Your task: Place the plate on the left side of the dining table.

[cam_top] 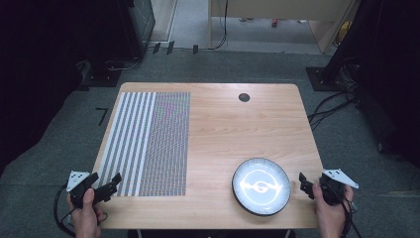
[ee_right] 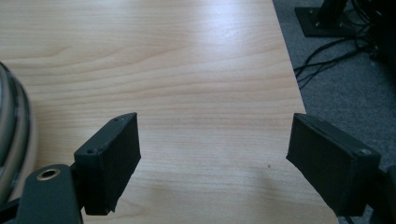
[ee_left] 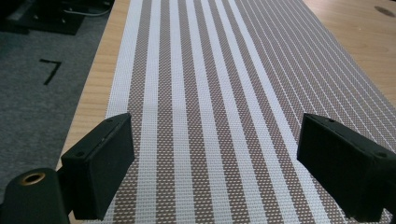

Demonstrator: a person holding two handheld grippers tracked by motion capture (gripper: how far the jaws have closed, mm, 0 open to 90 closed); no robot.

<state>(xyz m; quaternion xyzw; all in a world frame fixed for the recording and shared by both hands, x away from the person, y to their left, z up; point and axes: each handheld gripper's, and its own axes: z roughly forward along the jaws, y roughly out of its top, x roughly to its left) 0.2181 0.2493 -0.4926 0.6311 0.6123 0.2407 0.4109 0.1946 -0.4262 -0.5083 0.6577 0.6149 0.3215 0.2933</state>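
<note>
Striped woven placemat stretches straight ahead of my left gripper, its near edge under the wide-open, empty jaws. My right gripper also gapes empty over bare wooden table, the dark-rimmed plate just off its left jaw.

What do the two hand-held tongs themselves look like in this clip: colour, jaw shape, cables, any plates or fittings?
Both are black. The left tongs and right tongs each carry a grey three-cornered plate on top, and a black cable trails from each. Up close, the jaws are flat rectangular black blocks with small screw holes, and a brass-coloured ring sits in the body at lower left. No sleeves show.
</note>
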